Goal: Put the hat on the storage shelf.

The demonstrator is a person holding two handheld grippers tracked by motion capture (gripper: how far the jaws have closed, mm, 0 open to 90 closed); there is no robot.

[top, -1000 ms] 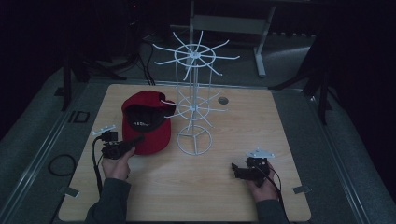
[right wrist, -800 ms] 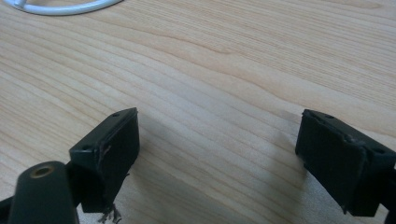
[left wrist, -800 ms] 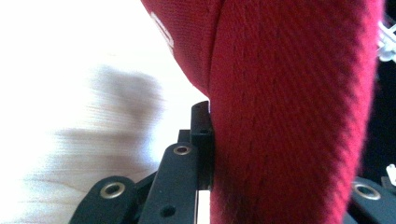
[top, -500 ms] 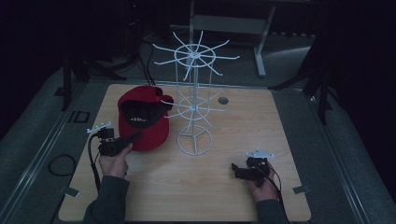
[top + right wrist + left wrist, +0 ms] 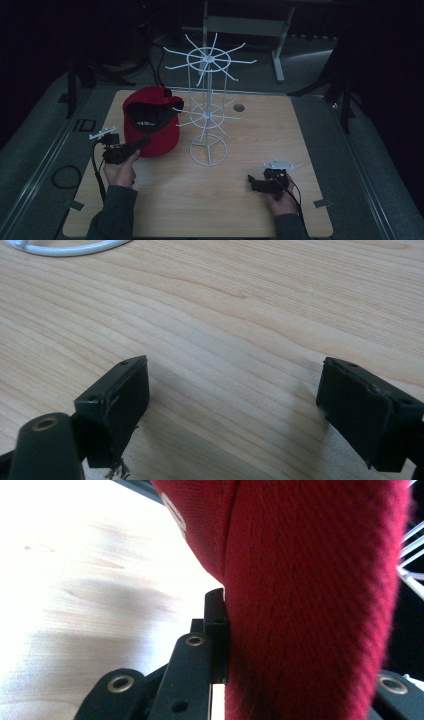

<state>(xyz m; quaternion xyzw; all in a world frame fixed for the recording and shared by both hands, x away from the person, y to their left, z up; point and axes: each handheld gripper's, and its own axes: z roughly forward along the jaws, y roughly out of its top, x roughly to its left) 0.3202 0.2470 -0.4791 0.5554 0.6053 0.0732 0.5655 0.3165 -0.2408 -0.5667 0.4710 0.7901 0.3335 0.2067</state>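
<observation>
A red cap with a dark lining is lifted and tilted, its open underside facing me, just left of the white wire rack. My left gripper is shut on the cap's brim; in the left gripper view the red fabric is pinched between the black jaws. My right gripper rests low over the wooden table at the front right. Its fingers stand wide open with bare wood between them.
The rack's round base ring sits mid-table, and a piece of it shows at the top of the right gripper view. Its wire arms spread out at two levels. A small dark hole lies behind the rack. Dark floor surrounds the table.
The left gripper has raised and tipped the cap up, swinging it toward the rack. The right gripper has stayed put.
</observation>
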